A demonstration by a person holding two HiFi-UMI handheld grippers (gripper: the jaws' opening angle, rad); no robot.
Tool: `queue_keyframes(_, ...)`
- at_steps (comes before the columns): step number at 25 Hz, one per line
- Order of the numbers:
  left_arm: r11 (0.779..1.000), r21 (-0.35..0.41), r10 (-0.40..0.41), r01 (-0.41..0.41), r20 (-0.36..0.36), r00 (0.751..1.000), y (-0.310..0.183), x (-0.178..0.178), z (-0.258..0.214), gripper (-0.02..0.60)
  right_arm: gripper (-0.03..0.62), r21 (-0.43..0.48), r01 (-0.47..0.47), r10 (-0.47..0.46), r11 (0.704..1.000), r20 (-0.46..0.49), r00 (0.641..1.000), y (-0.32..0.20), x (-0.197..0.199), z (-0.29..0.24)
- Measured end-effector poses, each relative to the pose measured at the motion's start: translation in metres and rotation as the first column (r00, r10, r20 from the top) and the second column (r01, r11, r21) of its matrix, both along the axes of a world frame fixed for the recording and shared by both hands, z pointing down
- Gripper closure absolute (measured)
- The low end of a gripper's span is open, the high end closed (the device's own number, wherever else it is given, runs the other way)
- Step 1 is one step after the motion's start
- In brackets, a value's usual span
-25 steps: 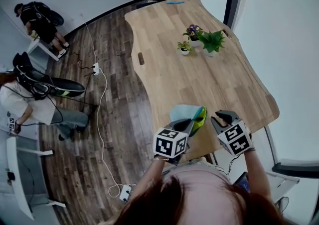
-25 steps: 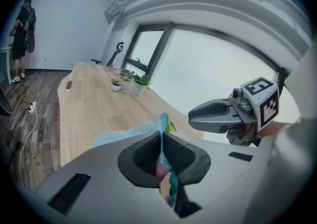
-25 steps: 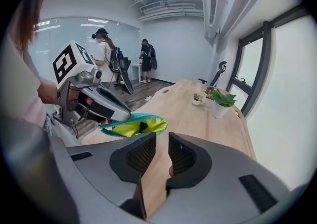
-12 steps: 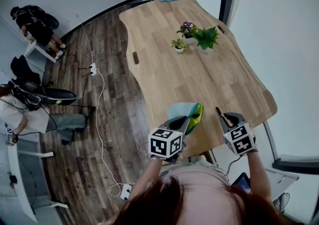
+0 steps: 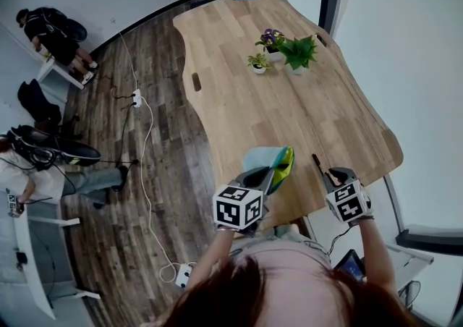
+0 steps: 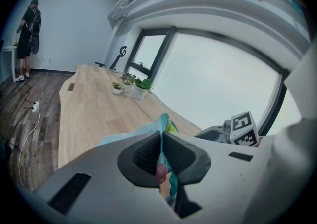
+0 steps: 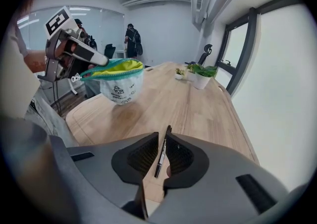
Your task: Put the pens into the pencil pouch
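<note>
Right gripper has just been closing and now pinches the black pen, which pokes out past its tips toward 12 o'clock. Left gripper squeezes the rim of the pencil pouch, which hangs open over the table at 11 o'clock from the pen.

Left gripper clamped tight on the pouch rim, holding it up. Right gripper sits beside the pouch, angled down, its jaws just closed in, a pen pinched between them.

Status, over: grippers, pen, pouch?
Left gripper shut on pouch rim, mouth open. Right gripper just closed on pen, not yet in pouch. Nothing between them.
</note>
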State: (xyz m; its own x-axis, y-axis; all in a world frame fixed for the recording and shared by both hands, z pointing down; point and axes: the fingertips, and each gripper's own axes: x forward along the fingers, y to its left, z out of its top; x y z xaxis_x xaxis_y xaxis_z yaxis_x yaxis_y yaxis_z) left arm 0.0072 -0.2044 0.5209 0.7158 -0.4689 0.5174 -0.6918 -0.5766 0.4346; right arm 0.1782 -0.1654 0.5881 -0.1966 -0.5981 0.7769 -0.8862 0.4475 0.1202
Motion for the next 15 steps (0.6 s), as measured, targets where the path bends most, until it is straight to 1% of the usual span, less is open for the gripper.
queue_keyframes(9,1.0,-0.009,0.002,-0.002,0.018,1.0,0.001,0.002,0.003,0.566,0.553,-0.075,-0.008,0.01,0.997,0.031,0.999,0.008,0.005,0.037)
queue_keyframes(15,1.0,-0.017,0.011,-0.011,0.037,0.999,0.002,0.004,0.005,0.566,0.534,-0.136,-0.026,0.031,0.99,0.04,0.999,0.015,0.007,0.063)
